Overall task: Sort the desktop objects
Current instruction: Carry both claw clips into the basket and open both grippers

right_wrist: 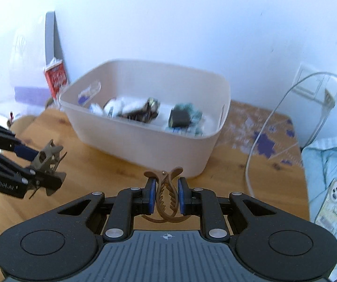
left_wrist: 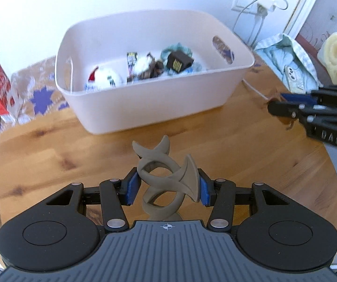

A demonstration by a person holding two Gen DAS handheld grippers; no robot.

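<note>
Grey-brown looped hair claw (left_wrist: 166, 183), curved pointed tips.

The left wrist view looks forward and downward along its own fingers, close above the wooden table (left_wrist: 215, 141), toward the white bin (left_wrist: 145, 94) and the wall behind. The right wrist view faces the same bin (right_wrist: 145, 145) from the other side, also tilted down. Both views share the bin and the table (right_wrist: 98, 164) — and each one sees the other gripper at its edge.
</note>
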